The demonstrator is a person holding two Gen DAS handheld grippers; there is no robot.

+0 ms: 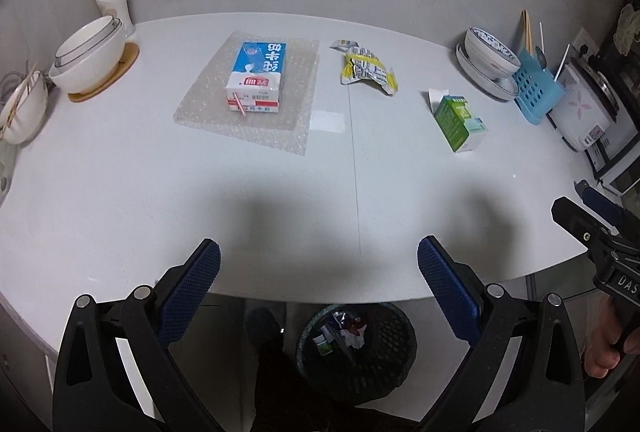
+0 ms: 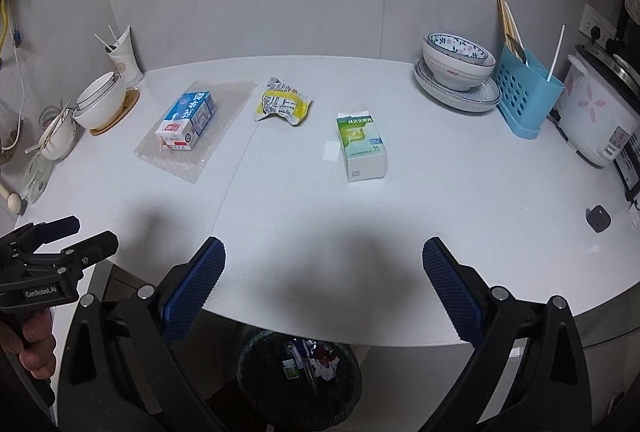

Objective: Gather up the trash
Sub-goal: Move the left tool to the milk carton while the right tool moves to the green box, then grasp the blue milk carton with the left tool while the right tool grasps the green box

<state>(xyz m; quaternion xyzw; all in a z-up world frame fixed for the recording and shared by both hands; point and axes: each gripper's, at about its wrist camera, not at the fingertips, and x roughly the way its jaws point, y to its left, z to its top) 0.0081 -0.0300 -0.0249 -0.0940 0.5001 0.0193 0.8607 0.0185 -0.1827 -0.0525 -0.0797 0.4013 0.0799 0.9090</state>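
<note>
While both claws gape, L (image 1: 319, 256) & R (image 2: 324, 256): 1 milk carton (image 1: 256, 76), 1 wrapper (image 1: 366, 68), 1 green box (image 2: 362, 146).

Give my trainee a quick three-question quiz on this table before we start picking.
1. True or false: the milk carton lies on a sheet of bubble wrap.
2. Which trash piece lies between the milk carton and the green box? A) a straw B) the yellow wrapper C) a spoon
3. Fill in: both the left hand-held gripper and the right hand-held gripper are ____ and hold nothing, with the bin on the floor below the table edge.

Key: 1 true; 2 B; 3 open.
</note>
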